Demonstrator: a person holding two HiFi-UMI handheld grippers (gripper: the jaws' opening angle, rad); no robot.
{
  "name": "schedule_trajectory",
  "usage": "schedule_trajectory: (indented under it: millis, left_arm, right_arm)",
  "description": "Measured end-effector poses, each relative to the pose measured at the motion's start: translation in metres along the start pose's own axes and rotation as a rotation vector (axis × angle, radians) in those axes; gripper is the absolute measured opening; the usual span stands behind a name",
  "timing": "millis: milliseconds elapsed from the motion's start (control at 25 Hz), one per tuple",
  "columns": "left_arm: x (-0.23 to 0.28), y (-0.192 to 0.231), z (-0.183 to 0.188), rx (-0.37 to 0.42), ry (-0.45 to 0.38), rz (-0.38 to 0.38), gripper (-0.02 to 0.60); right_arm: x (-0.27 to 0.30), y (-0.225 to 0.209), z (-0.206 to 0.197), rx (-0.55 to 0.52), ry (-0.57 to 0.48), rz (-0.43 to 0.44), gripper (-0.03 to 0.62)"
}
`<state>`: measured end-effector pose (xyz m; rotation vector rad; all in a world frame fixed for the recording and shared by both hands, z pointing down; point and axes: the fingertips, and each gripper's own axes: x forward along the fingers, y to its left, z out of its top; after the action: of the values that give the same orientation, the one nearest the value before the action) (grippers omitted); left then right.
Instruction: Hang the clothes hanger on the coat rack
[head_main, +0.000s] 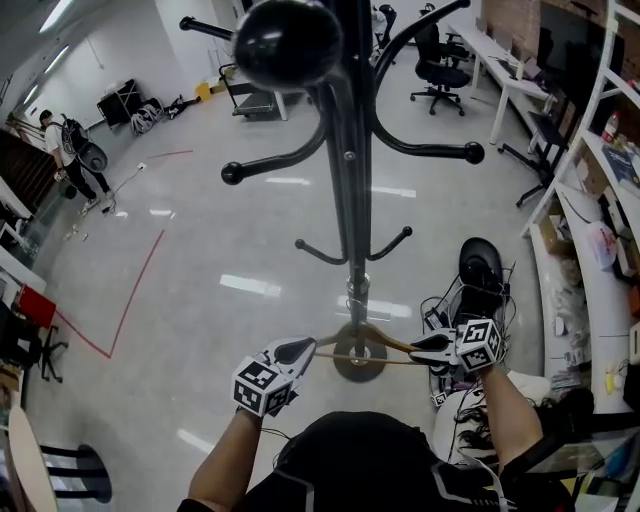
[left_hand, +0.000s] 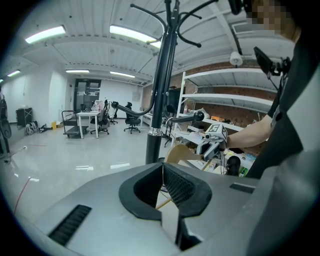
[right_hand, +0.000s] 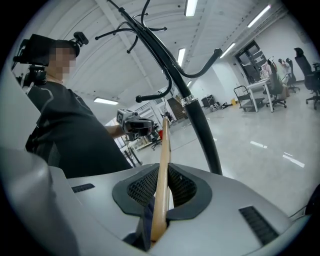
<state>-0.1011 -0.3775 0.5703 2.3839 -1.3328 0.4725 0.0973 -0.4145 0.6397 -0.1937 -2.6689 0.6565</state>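
Looming closest, the top knob (head_main: 288, 40) of the coat rack (head_main: 348, 180) crowns a pole running 12 to 6 o'clock. Low beside the pole, on the person's side, the clothes hanger (right_hand: 163, 160) lies 9 to 3. The left claw (head_main: 305, 350) clamps its 9 o'clock end and the right claw (head_main: 420, 348) its 3 o'clock end. The lowest pegs (head_main: 395, 243) lie toward 12, so lifting likely means skirting the pole.

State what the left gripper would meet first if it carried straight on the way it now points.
Probably the coat rack's pole: in the left gripper view it rises straight beyond the left gripper, which grips the clothes hanger. How far off is unclear.
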Motion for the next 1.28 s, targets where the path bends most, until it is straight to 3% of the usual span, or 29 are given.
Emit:
schedule_trajectory:
  millis: [440,680,920,1080,1280]
  left_arm:
    - [-0.010,0.011,-0.012,-0.091,-0.001,0.064,0.001]
    - [-0.017,0.009,-0.014,-0.096,0.000,0.077,0.000]
    - [-0.021,0.003,-0.008,-0.091,-0.026,0.052,0.001]
    - [-0.020,0.003,-0.009,-0.098,-0.024,0.049,0.000]
    - [-0.029,0.004,0.004,-0.091,-0.076,0.047,0.000]
  right_arm:
    - [0.002,-0.034,0.013,-0.048,-0.004,-0.016,0.065]
    - [0.004,-0.041,0.011,-0.025,-0.017,-0.030,0.075]
    - [-0.016,-0.054,0.017,-0.019,-0.054,-0.170,0.195]
    - [-0.037,-0.051,0.027,-0.025,-0.101,-0.266,0.202]
    - [-0.049,-0.016,0.061,-0.069,-0.181,-0.357,0.201]
